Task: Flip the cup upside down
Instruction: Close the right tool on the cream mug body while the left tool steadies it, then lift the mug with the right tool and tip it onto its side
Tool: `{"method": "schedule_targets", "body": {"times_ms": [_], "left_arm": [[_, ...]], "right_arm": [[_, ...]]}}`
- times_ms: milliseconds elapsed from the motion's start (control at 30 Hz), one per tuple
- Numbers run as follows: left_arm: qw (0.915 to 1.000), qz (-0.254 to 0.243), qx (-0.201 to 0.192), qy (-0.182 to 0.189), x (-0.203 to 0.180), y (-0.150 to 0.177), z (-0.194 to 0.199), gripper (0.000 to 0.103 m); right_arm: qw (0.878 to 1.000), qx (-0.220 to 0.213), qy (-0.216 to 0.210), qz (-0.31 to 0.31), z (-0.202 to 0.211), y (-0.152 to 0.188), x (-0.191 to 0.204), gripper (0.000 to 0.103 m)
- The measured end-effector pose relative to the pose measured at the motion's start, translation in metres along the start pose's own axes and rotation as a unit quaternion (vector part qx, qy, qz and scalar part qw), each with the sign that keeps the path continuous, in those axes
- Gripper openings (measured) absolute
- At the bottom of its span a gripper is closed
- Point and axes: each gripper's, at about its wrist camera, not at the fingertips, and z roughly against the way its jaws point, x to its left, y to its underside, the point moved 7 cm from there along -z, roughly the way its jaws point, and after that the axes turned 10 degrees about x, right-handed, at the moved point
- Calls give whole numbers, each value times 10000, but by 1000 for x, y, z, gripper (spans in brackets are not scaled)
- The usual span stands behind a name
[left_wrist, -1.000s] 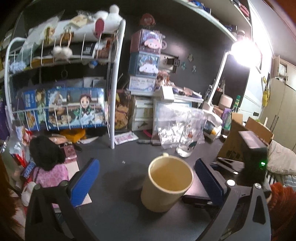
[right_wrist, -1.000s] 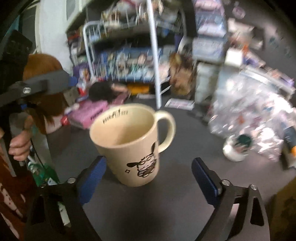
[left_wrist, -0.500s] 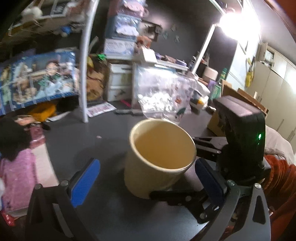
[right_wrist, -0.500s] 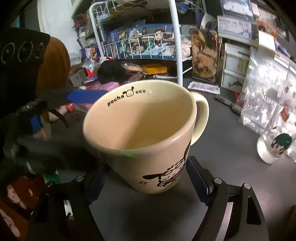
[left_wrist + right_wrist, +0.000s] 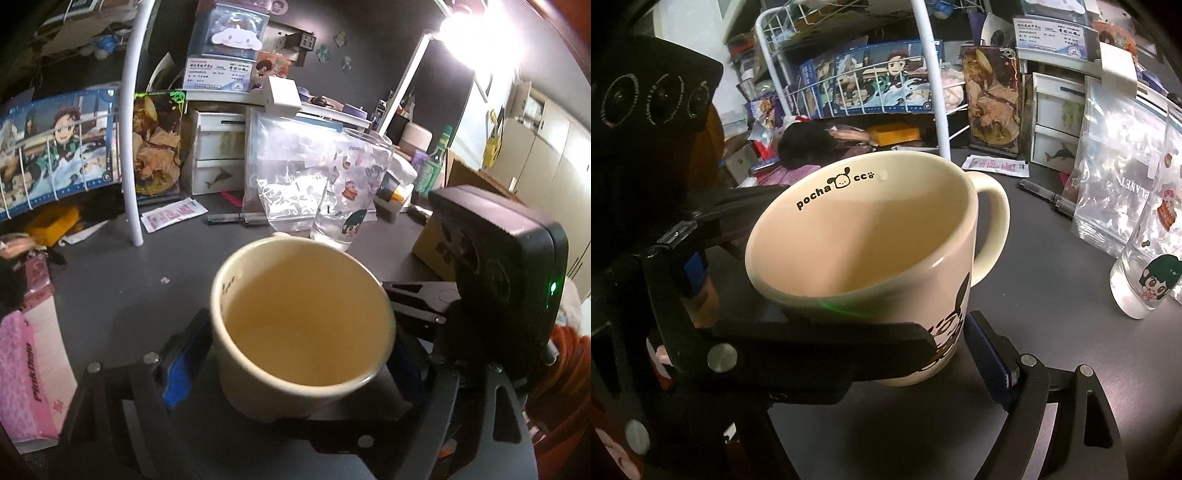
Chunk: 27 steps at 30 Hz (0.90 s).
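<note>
A cream mug with a black dog print and a handle stands upright on the dark table, mouth up and empty. My left gripper has closed its blue pads against the mug's sides. My right gripper also holds the mug low on its body, one blue pad at the right; its left pad is hidden behind the other gripper's black finger. The two grippers cross at the mug.
A clear printed glass stands just behind the mug, with plastic bags beside it. A white rack post rises at the left rear. A pink box lies left. A cardboard box sits right.
Both grippers have moved in on the mug and closed on it from open. The mug stays upright on the table.
</note>
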Motion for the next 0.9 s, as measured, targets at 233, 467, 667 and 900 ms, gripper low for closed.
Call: {"method": "schedule_targets", "body": {"times_ms": [233,467,667,900], "left_arm": [[9978,390,-83,522,15,-3,4,84],[9870,905,-91,1321,25,-1,9,84],[9775,935,51,1888,15,2,6,85],[9739,902,116,2081,9,5,6,84]], "right_arm": [[9993,-218,226,196,1,-8,6,81],[9966,-312,569,502,5,-13,15,82],[9939,179,861,669,16,-6,17,81],[9888,705,1011,842,23,2,14,81]]}}
